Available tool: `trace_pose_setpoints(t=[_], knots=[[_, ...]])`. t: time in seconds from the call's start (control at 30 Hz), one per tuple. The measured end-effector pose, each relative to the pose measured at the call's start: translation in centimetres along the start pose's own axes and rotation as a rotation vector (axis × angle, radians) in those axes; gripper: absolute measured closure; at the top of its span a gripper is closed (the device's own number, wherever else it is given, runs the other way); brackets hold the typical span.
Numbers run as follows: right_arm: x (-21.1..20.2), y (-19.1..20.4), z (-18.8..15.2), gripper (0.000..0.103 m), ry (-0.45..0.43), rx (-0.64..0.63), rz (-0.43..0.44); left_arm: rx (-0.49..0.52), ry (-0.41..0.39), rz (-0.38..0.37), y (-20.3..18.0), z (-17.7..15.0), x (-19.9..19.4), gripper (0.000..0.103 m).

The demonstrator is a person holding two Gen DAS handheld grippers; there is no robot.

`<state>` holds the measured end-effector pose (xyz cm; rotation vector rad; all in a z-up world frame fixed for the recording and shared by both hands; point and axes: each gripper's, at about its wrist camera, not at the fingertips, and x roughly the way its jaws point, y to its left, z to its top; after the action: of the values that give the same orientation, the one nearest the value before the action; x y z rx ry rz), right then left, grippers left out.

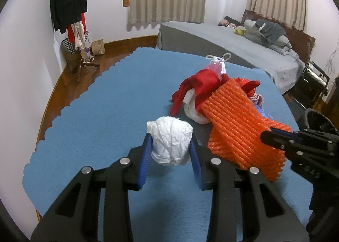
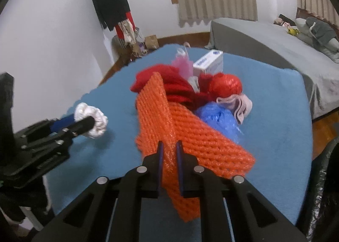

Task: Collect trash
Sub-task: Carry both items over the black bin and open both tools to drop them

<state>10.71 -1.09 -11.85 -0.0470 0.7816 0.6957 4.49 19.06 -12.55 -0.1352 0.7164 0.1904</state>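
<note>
Blue tablecloth spread over the table. On it, a heap of red cloth and bags. Orange foam net raised off the heap, pinched tight in the right gripper. Crumpled white paper ball clamped in the left gripper, above the cloth.

My left gripper is matte black, with slotted linkage arms running back from ribbed blue pads. Round silver pins sit behind those pads at each pivot. My right gripper matches it; behind its silver pins, pale embossed characters mark the housing, perhaps "OAS".
</note>
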Motion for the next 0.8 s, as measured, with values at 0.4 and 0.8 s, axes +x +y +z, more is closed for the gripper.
trace_pose_setpoints(t=[0.4, 0.8], knots=[[-7.3, -2.1, 1.5, 0.091, -0.130, 0.054, -0.026, 0.037, -0.095, -0.039, -2.9, 2.2, -3.4, 0.069], [-15.1, -10.4, -1.5, 0.091, -0.194, 0.212, -0.240, 0.147, -0.135, -0.252, -12.3, 3.2, -4.7, 0.069]])
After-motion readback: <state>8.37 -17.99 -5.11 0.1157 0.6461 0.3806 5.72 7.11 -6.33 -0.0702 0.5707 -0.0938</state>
